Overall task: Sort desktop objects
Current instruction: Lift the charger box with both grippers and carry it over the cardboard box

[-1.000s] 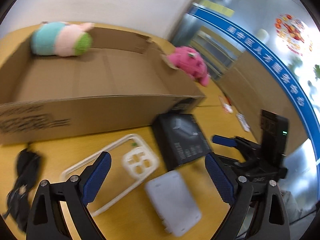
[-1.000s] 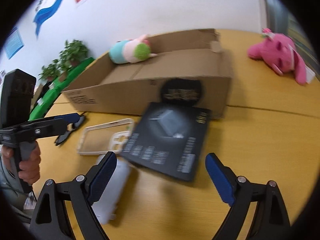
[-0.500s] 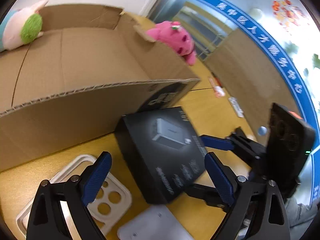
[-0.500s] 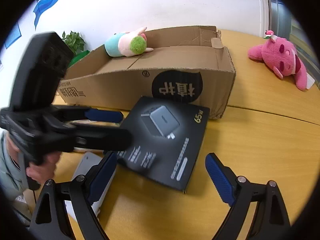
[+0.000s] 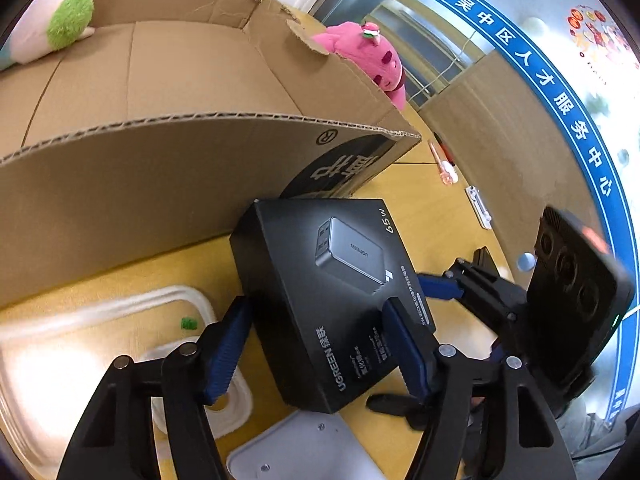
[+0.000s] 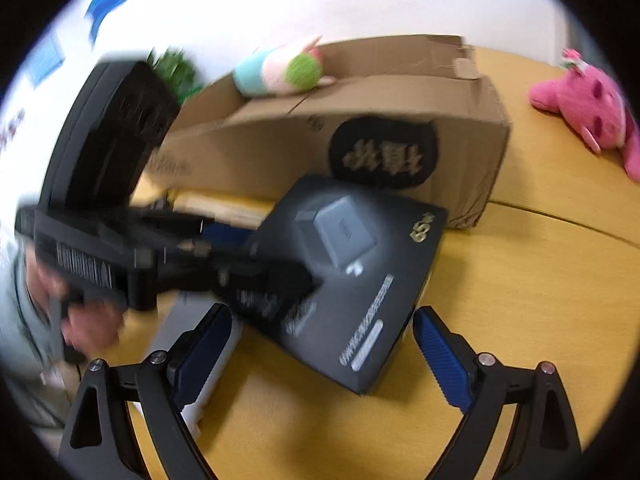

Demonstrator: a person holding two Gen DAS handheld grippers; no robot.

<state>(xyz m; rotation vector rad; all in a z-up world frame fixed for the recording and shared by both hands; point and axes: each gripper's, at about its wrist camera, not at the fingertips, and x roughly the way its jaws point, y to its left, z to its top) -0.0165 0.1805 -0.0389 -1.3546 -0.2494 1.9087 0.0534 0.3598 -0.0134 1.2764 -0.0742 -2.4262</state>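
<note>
A black charger box (image 5: 336,292) lies on the yellow table in front of a long open cardboard box (image 5: 168,92). My left gripper (image 5: 316,344) is closed on the near end of the charger box, one blue pad on its left side and one on its top right. In the right wrist view the charger box (image 6: 360,264) lies ahead of my right gripper (image 6: 320,352), which is open and empty, with the left gripper reaching onto the box from the left.
A white phone case (image 5: 100,320) and a white flat device (image 5: 304,448) lie by the left gripper. A pastel plush (image 6: 280,68) rests on the cardboard box's far rim. A pink plush (image 6: 584,108) lies on the table at right.
My left gripper has moved forward onto the charger box and narrowed its jaws around it. My right gripper has come a little closer and stays open.
</note>
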